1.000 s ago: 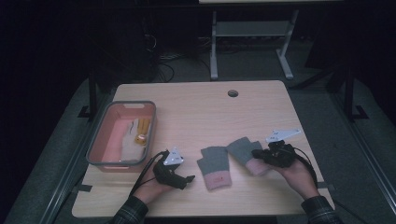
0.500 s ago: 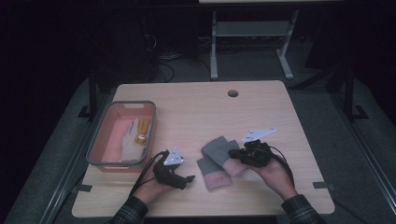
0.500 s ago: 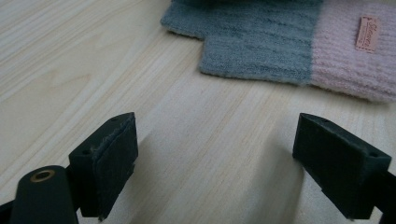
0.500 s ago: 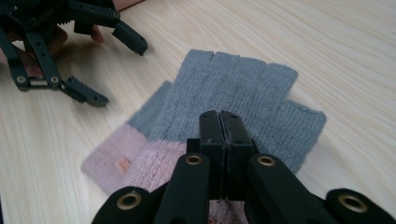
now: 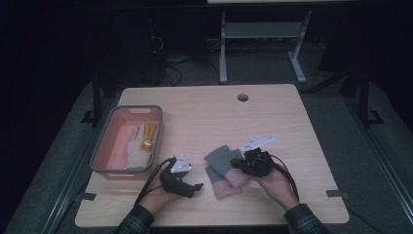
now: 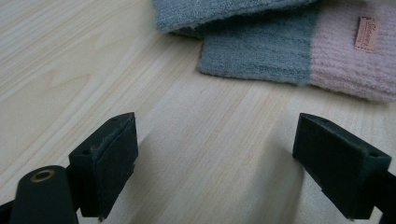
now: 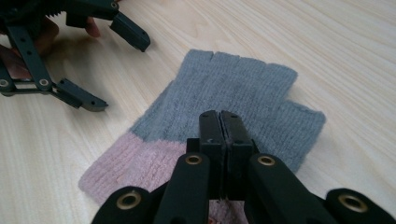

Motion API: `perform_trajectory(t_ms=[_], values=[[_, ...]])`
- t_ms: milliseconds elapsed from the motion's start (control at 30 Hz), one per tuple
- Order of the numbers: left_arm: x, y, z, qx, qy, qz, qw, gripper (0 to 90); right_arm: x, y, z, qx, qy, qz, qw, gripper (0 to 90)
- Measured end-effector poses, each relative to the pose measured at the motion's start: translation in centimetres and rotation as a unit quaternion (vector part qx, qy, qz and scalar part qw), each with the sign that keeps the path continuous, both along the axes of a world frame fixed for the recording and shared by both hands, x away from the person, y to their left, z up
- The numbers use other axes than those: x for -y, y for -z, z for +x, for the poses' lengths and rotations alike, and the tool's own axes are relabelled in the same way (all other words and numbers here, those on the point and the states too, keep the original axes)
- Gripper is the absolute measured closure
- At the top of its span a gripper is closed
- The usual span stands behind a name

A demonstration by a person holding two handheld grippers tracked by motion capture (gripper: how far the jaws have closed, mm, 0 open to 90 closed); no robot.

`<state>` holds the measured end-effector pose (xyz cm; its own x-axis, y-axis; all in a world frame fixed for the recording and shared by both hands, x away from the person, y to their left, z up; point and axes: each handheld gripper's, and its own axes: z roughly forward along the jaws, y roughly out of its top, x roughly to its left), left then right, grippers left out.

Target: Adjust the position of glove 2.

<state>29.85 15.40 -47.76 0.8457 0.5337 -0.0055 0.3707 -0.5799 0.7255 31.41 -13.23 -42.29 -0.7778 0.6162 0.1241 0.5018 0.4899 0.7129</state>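
A pale wooden table (image 5: 204, 117) with a light grain stands in a dark room, on grey floor matting; a round cable hole (image 5: 242, 97) sits near its far edge, and behind it stands a white-legged desk frame (image 5: 258, 44) with loose cables on the floor. Near the table's left edge is a pink bin with a grey rim (image 5: 127, 139), holding a pale cloth and an orange item that is too small to name.

Two grey-and-pink fingerless gloves lie close to the table's near edge, about midway along it. The upper glove (image 7: 224, 93) lies partly over the lower glove (image 6: 299, 51), which carries a small pink label on its cuff.

The right gripper (image 5: 243, 163) has its jaws pressed together over the pink cuff of the upper glove, seemingly pinching the knit at its edge. The left gripper (image 6: 217, 163) rests on the bare wood just to the left of the gloves, jaws spread wide with nothing between them.
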Motion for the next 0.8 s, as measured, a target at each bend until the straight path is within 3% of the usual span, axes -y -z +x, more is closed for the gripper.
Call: perform_trajectory(t_ms=[467, 800], values=[[0.0, 0.0, 0.0, 0.001, 0.002, 0.005, 1.0, 13.4, 0.3, 0.3, -0.1, -0.006, 0.005, 0.004, 1.0, 88.9], [0.0, -0.1, 0.0, -0.002, 0.0, 0.007, 1.0, 13.4, -1.1, 0.7, -0.5, -0.008, -0.002, 0.001, 1.0, 88.2]])
